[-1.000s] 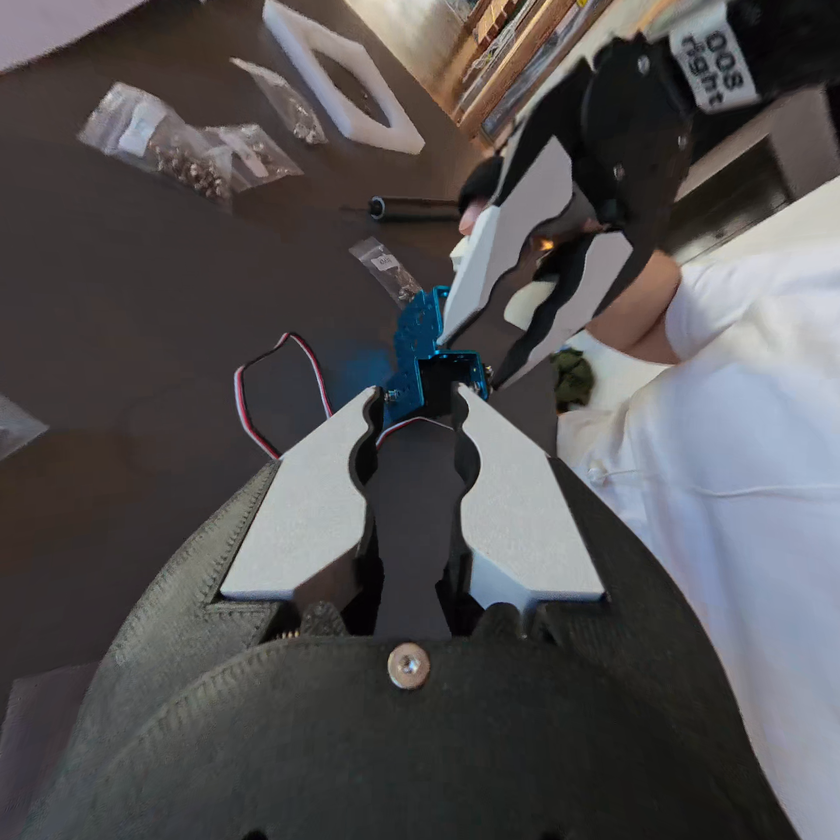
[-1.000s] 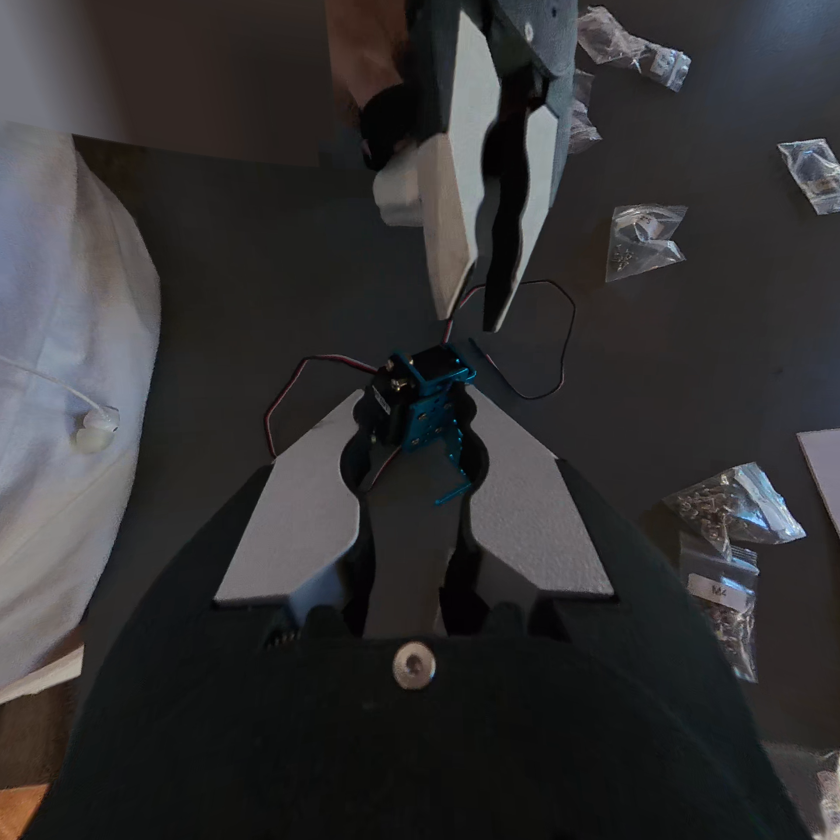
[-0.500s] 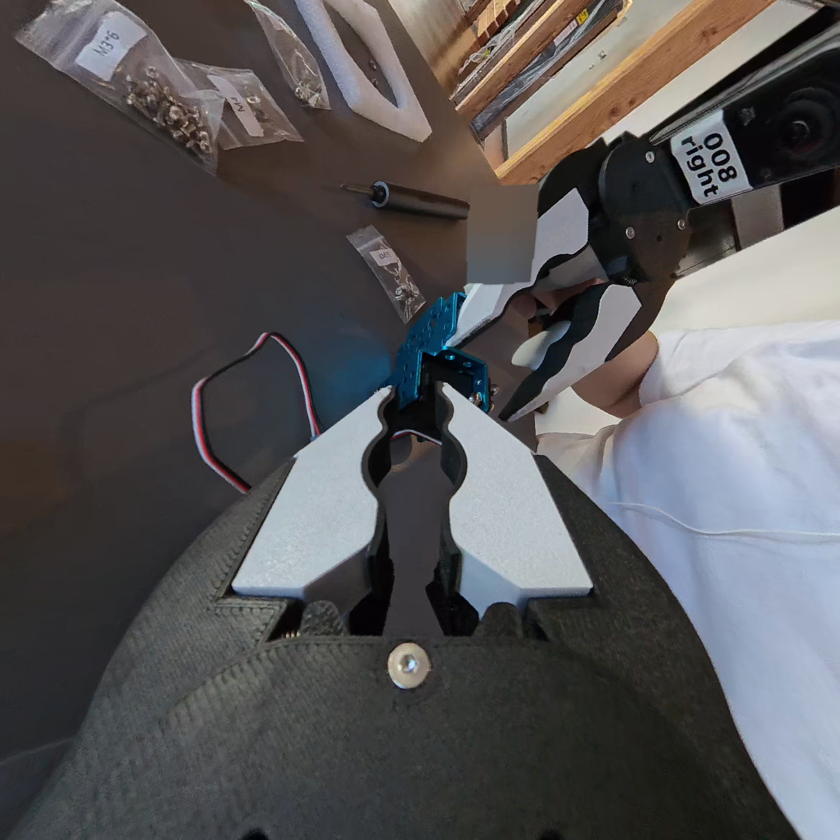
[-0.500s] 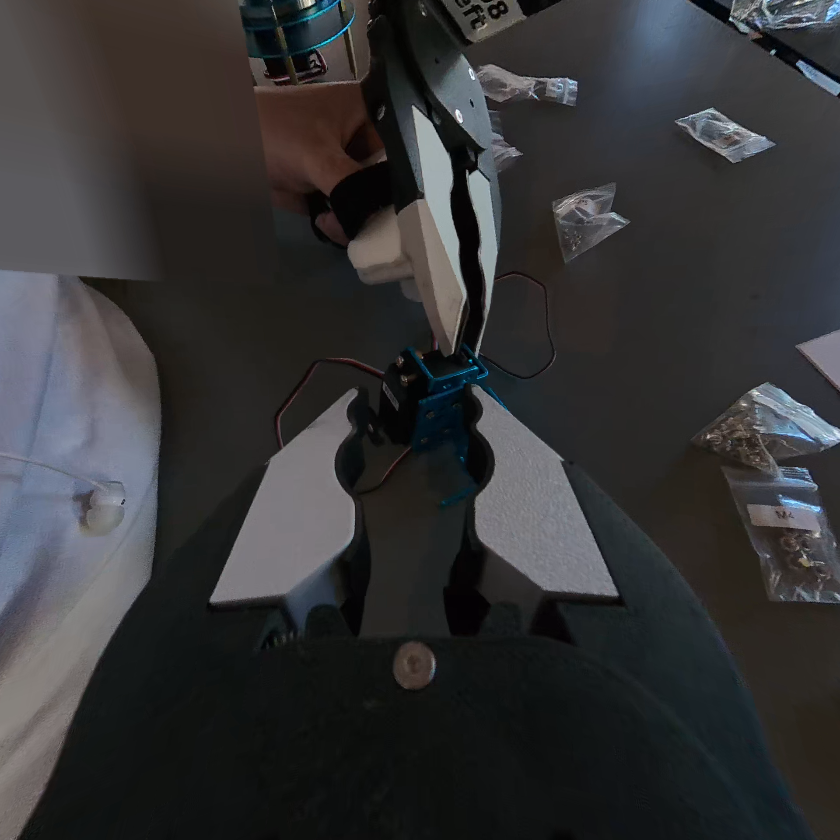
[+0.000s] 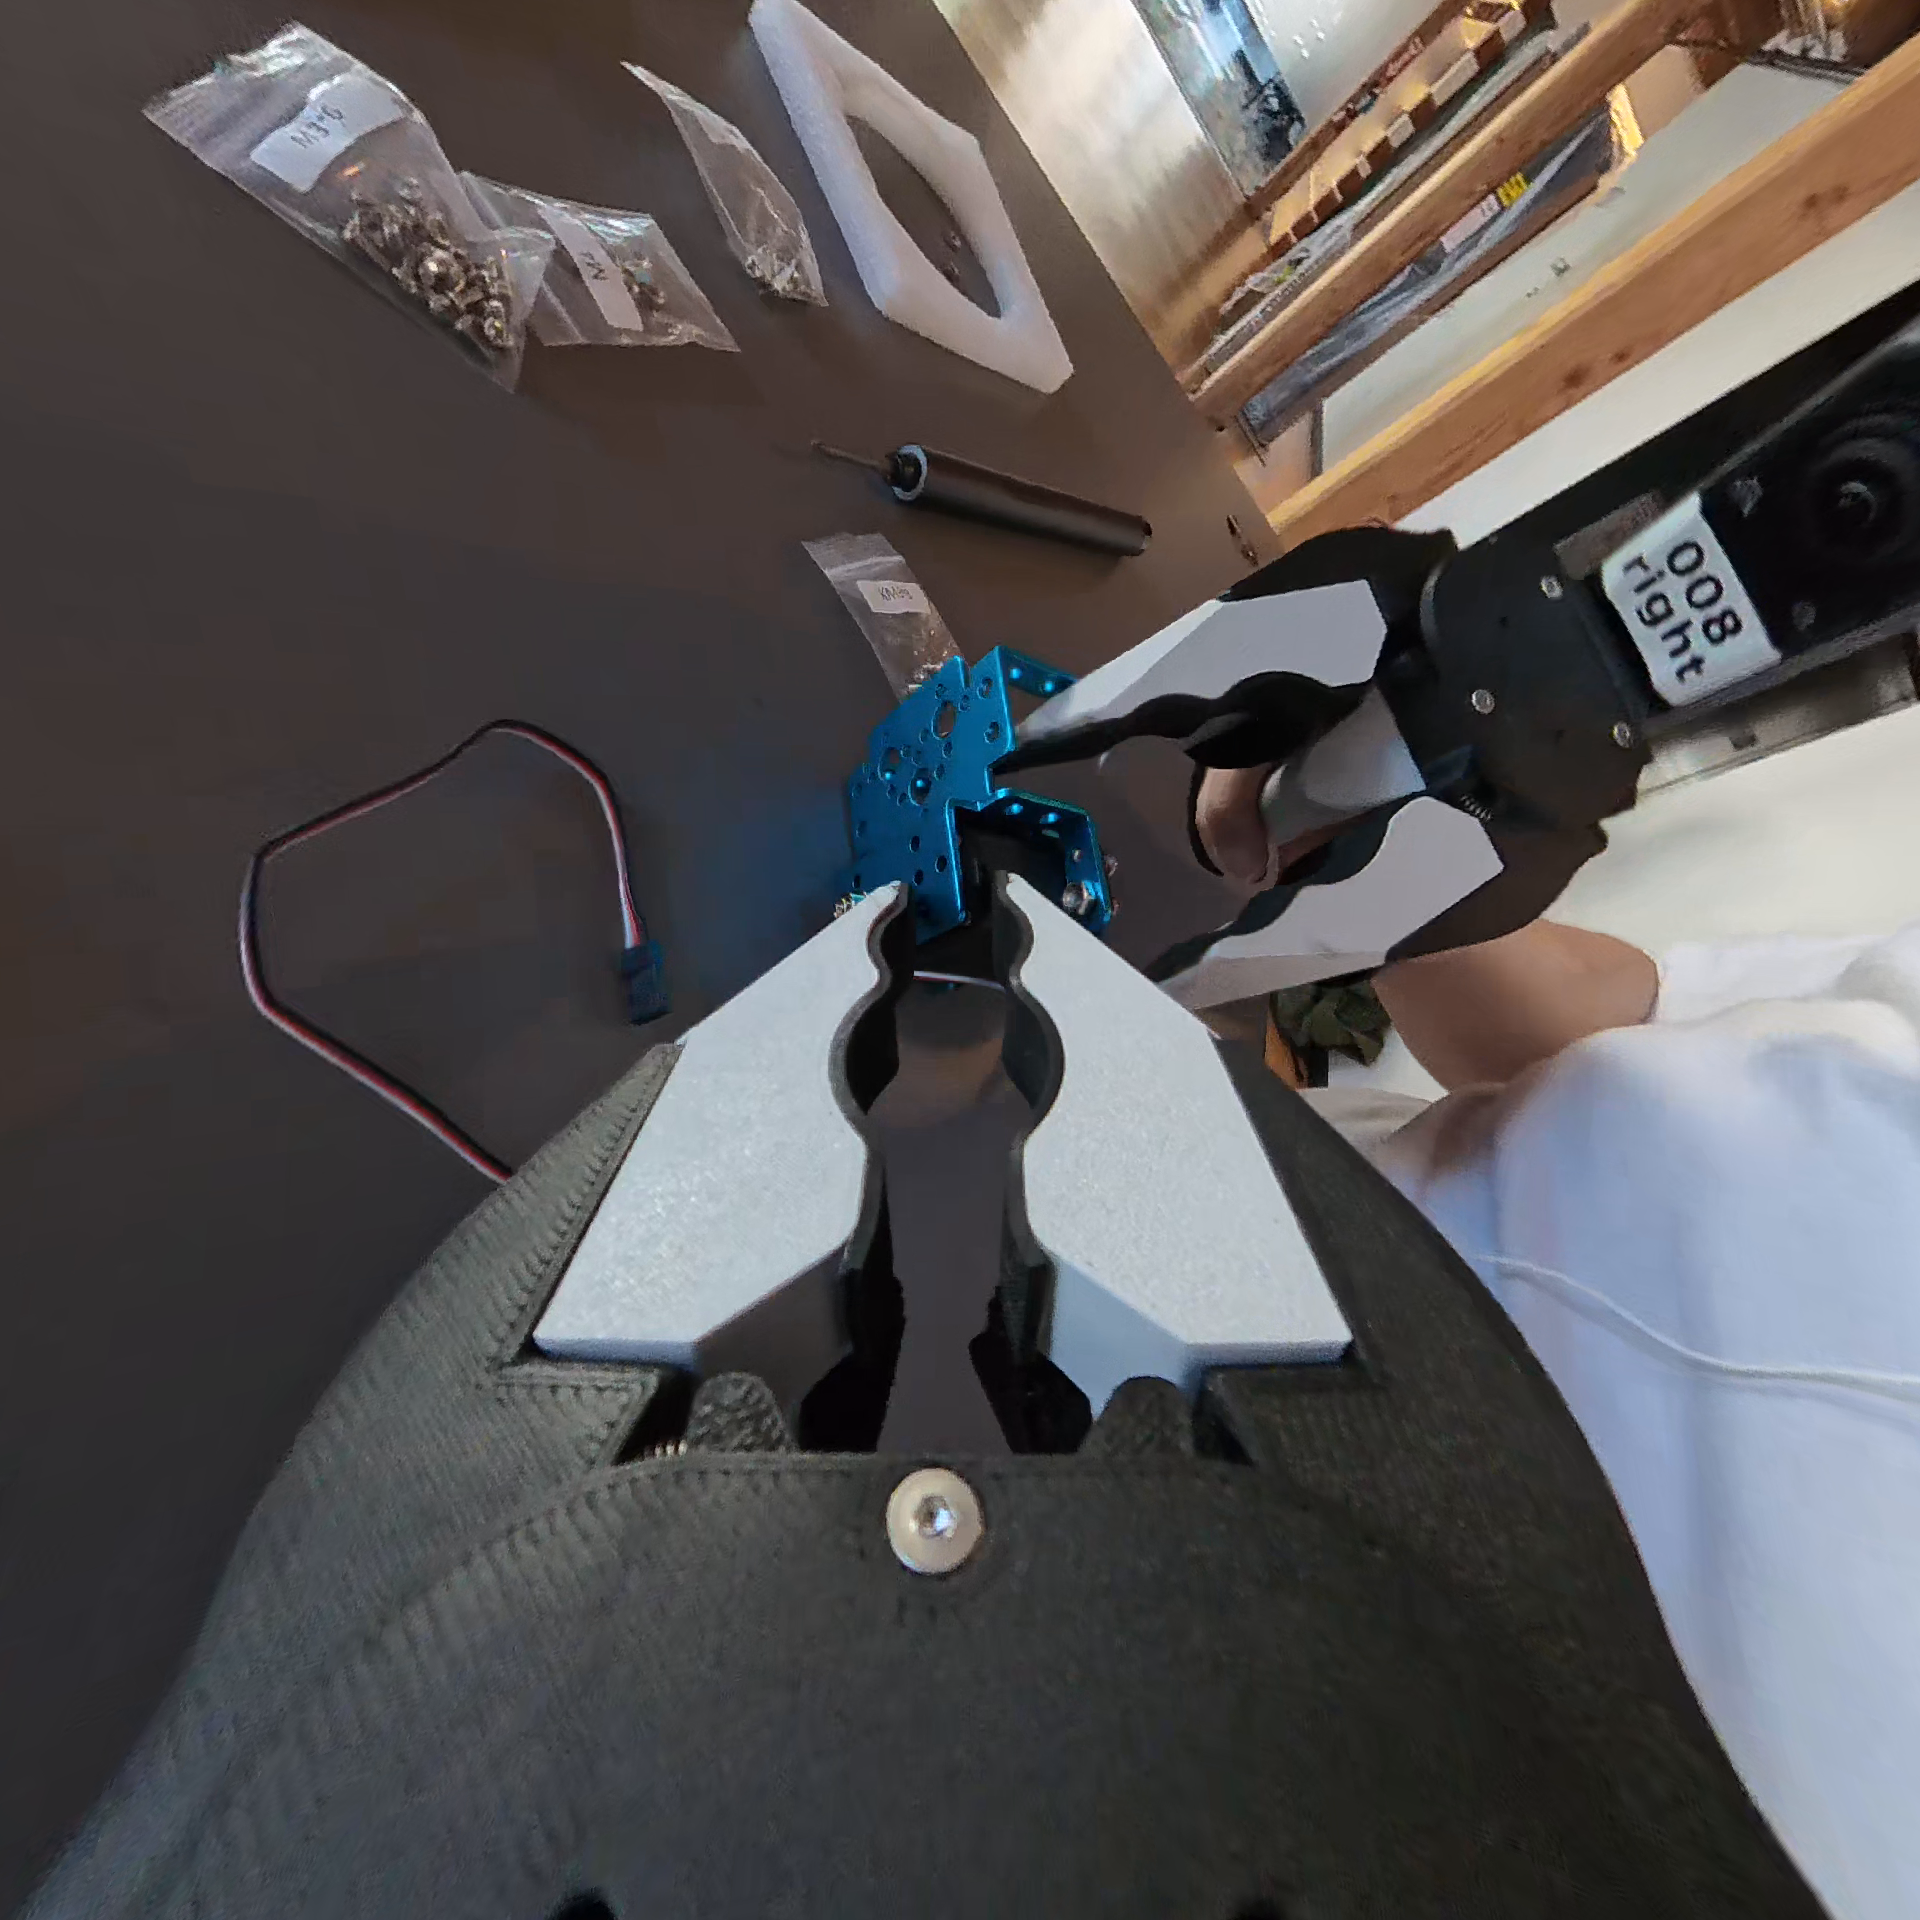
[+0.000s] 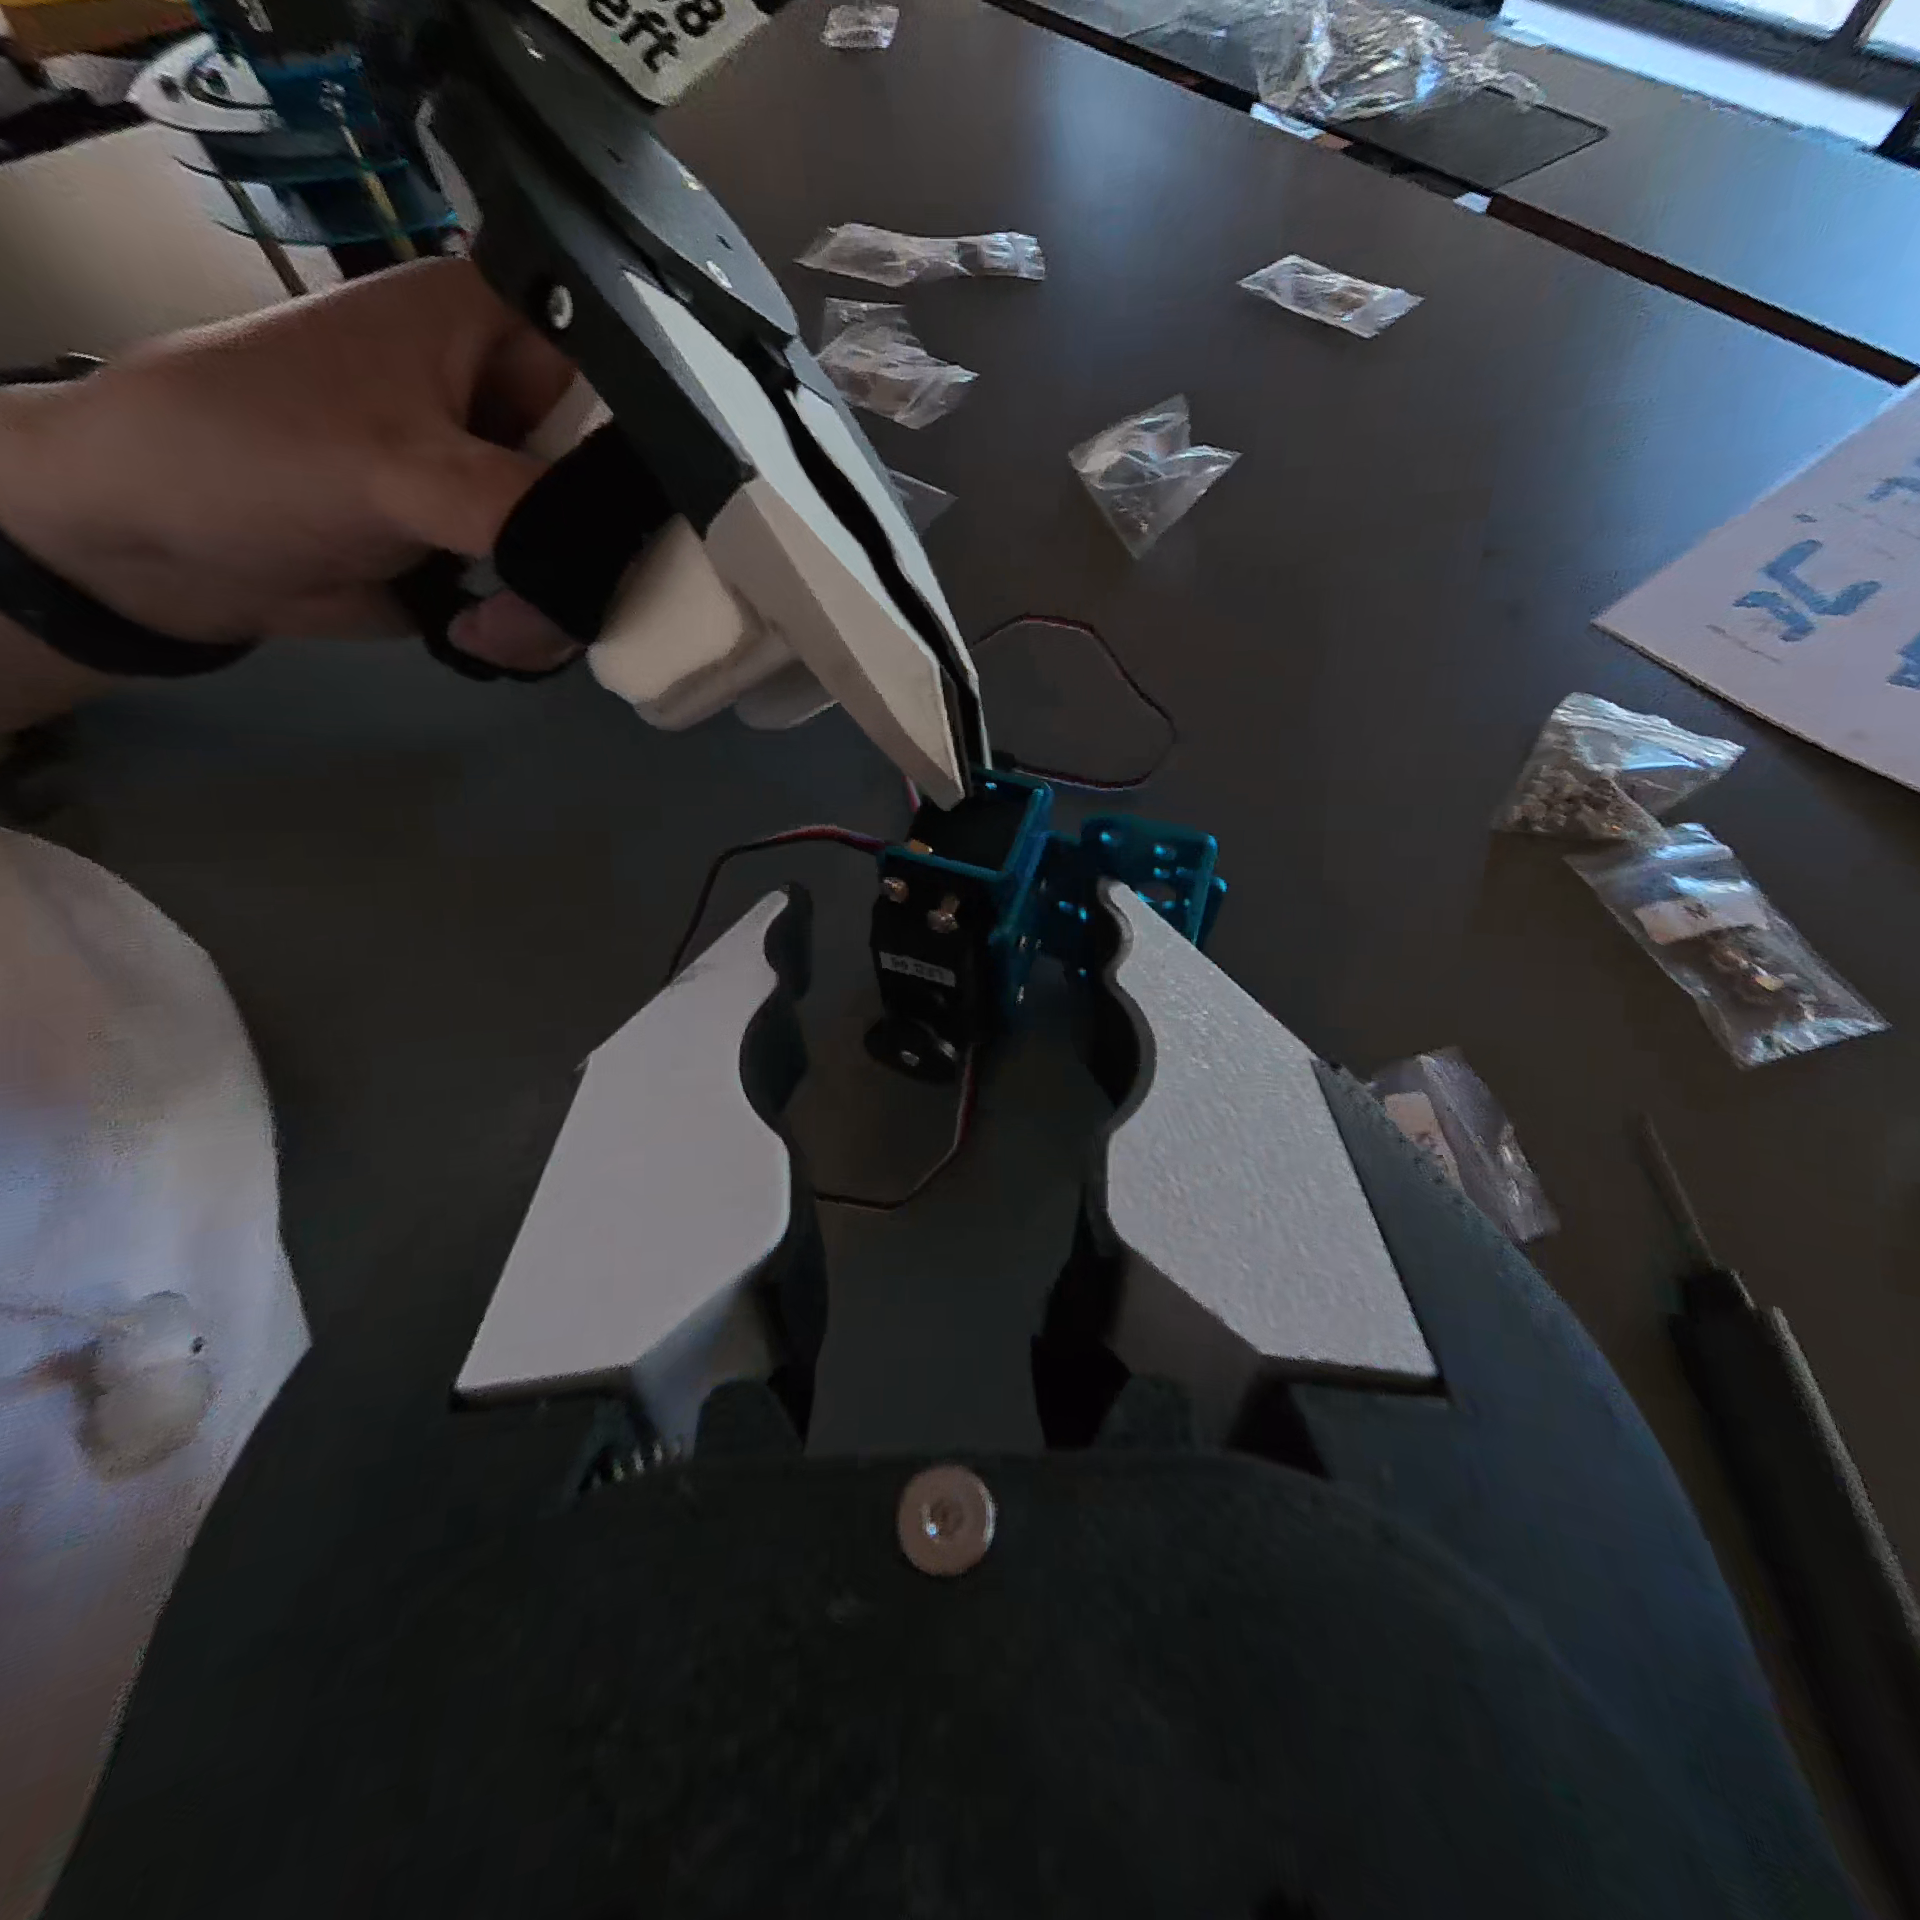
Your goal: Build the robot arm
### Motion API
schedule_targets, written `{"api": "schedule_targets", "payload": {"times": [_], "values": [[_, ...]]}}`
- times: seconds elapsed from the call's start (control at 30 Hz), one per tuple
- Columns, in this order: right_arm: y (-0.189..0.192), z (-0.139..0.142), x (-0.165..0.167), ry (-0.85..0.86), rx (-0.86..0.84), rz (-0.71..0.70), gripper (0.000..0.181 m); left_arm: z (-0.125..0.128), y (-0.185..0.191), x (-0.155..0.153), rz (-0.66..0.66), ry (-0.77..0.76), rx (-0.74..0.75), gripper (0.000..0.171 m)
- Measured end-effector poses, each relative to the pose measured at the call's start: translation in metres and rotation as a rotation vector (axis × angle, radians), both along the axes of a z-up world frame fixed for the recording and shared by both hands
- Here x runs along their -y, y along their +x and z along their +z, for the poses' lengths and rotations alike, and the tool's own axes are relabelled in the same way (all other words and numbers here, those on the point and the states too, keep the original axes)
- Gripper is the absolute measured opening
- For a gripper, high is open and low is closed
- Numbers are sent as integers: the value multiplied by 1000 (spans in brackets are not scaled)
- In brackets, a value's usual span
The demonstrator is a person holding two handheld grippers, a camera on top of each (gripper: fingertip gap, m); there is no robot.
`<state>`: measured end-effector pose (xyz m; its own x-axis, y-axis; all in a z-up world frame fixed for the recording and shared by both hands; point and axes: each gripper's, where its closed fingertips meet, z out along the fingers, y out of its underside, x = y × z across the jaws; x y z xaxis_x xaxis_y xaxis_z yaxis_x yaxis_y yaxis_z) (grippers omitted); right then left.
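Note:
A blue metal bracket with a black servo fixed in it is held just above the dark table. Its red, white and black wire ends in a plug lying on the table. My left gripper is shut on the bracket's near end; in the right wrist view it comes down from the upper left onto the top of the assembly. My right gripper is open around the assembly. Its right finger touches the blue bracket and its left finger stands apart from the servo. In the left wrist view the right gripper reaches in from the right.
Several small bags of screws lie scattered. A white foam frame and a dark screwdriver lie farther off. A printed white sheet lies at the right, and a blue round assembly at the upper left. The person's white shirt is close by. Only a small space, under 4 cm, lies between the two pairs of fingers.
My right gripper has opened wider around the assembly and swung to a flatter angle. The left gripper has kept its hold, and the bracket has turned with it.

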<state>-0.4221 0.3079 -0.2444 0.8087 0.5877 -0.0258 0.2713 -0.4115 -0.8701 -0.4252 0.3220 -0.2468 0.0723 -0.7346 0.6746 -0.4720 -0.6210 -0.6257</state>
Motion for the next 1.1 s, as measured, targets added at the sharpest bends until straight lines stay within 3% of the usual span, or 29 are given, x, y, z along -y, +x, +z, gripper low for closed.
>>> {"api": "schedule_targets", "payload": {"times": [0.13, 0.37, 0.83, 1.1], "values": [[11, -1, 3, 33, 27, -103, 54, -1, -4, 4, 56, -31, -8, 13], [6, 2, 15, 76, 35, -111, 32, -4, -8, 8, 141, -129, 27, 13], [6, -6, 13, 136, 115, -116, 20, -4, -7, 11, 123, -101, 0, 12], [7, -6, 13, 150, 118, -63, 20, -1, -10, 1, 94, -184, 23, 12]]}}
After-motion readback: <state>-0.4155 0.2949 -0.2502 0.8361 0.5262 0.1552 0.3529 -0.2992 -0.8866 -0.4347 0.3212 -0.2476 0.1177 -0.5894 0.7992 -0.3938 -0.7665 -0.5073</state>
